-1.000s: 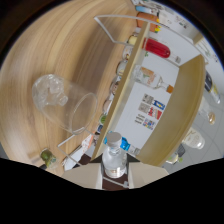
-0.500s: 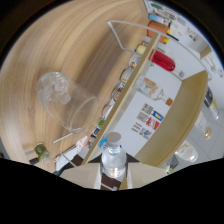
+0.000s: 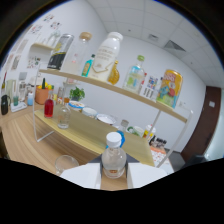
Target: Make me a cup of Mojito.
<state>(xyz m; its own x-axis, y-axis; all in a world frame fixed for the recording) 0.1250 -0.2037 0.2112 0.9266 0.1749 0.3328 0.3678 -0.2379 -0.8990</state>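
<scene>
Between the white gripper (image 3: 114,176) fingers, clamped at its sides: a small clear plastic bottle with a white cap (image 3: 114,157). Beyond, a clear drinking glass (image 3: 64,117) on the long wooden counter (image 3: 82,131). Risk of slipping from a loosened grip.

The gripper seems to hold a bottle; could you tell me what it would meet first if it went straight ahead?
The gripper is shut on the bottle. Going straight, the bottle would probably reach the wooden counter edge first; depth is unclear.
</scene>
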